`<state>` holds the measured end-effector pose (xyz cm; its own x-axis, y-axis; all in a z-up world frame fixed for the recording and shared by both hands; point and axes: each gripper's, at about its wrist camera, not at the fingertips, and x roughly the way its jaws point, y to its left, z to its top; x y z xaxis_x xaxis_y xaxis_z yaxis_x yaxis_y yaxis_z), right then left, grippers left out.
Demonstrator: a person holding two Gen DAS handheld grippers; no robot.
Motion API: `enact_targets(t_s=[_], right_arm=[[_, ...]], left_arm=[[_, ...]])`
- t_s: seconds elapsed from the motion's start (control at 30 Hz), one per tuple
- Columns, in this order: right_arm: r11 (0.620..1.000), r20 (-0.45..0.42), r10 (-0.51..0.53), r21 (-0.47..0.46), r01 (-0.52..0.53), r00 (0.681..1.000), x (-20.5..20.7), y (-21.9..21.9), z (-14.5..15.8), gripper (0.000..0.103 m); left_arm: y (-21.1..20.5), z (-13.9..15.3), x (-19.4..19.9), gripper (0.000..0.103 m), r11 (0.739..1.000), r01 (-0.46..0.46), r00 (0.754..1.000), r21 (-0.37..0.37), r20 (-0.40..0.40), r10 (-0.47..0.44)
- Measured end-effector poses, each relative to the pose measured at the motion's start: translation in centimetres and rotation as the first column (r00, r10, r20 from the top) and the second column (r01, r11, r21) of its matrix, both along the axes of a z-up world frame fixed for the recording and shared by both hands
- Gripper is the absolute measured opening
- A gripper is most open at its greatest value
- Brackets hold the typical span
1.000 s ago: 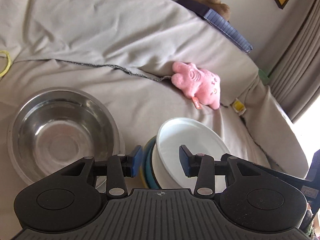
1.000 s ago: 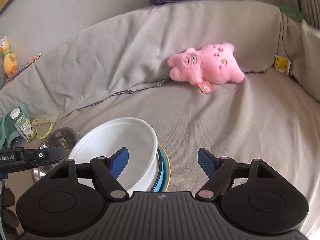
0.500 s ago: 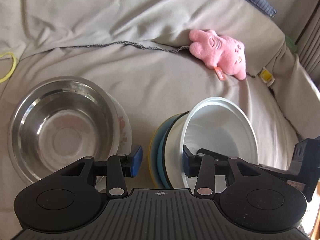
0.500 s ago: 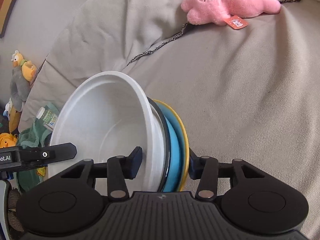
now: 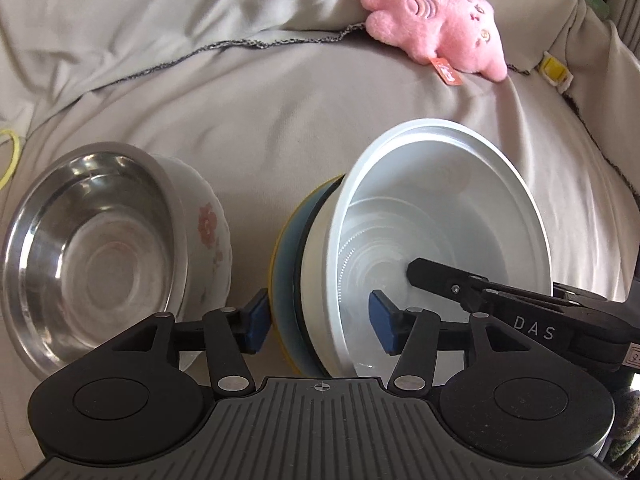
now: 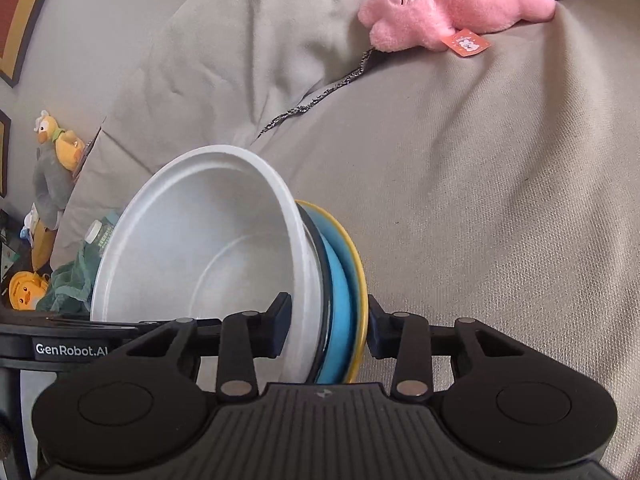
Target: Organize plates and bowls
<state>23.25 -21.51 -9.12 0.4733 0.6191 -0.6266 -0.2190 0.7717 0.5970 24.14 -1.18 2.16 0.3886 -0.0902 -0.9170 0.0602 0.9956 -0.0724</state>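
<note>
Plates and bowls stand as one nested stack on a grey-covered sofa seat: a white bowl (image 6: 208, 256) in front, then a dark-rimmed piece, a blue plate (image 6: 340, 280) and a yellow plate (image 6: 358, 264), all tilted on edge between both sets of tongs. The right tongs (image 6: 328, 330) are closing across the stack's near rim, one pad inside the white bowl's wall and the other behind the yellow plate; both pads appear to press, so the stack is judged pinched here. The left tongs (image 5: 318, 318) are opening and stand spread, one pad left of the yellow plate (image 5: 280, 248), just clear of it, the other inside the white bowl (image 5: 460, 208) without touching its wall. Left of the left tongs, a steel bowl (image 5: 80, 248) sits nested in a floral white bowl (image 5: 208, 224), just beside the stack.

To do the step well, the right grip should bear squarely on the rims before the left lets go entirely, since the pieces are smooth and a tilted stack may slide apart. Lifting should be slow and keep the stack leaning into the bowl side.

The sofa cover (image 6: 500, 200) is soft and creased, a poor base for anything set on edge. Ahead of both tongs, against the backrest, lies a pink plush toy (image 6: 452, 4). Far left of the right tongs are a duck toy (image 6: 56, 144) and green cloth (image 6: 72, 284).
</note>
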Motion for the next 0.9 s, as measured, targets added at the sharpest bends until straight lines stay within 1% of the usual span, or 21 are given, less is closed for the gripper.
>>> enact_targets(t_s=[0.13,0.2,0.33,0.37,0.47,0.53,0.9], right_arm=[[1.000,0.003,-0.007,0.004,0.007,1.000,-0.2,-0.1,-0.1,0.038],[1.000,0.009,-0.010,0.001,0.010,1.000,-0.3,-0.1,-0.1,0.038],[1.000,0.021,-0.007,-0.010,0.008,1.000,-0.3,0.0,-0.2,0.038],[1.000,0.019,-0.006,-0.010,0.006,1.000,-0.2,-0.1,-0.2,0.038],[1.000,0.015,-0.005,-0.006,0.005,1.000,-0.3,-0.1,-0.2,0.038],[1.000,0.015,-0.005,-0.005,0.005,1.000,-0.3,0.0,-0.2,0.038],[1.000,0.023,-0.011,-0.009,0.012,1.000,-0.3,-0.1,-0.3,0.039]], left_arm=[[-0.9,0.1,0.0,0.056,0.998,0.043,0.999,0.051,0.002,-0.043],[-1.1,0.2,0.2,0.056,0.997,0.039,0.999,0.062,-0.005,-0.038],[-1.1,-0.1,0.8,0.056,0.998,0.025,0.999,0.057,-0.037,-0.023],[-1.1,-0.2,1.0,0.059,0.998,0.032,0.998,0.055,-0.048,-0.029],[-0.9,-0.4,1.2,0.060,0.999,0.027,0.997,0.030,-0.072,-0.024],[-1.0,-0.5,1.3,0.061,0.999,0.027,0.996,0.035,-0.081,-0.024],[-1.5,-0.6,1.0,0.063,0.998,0.027,0.998,0.052,-0.063,-0.024]])
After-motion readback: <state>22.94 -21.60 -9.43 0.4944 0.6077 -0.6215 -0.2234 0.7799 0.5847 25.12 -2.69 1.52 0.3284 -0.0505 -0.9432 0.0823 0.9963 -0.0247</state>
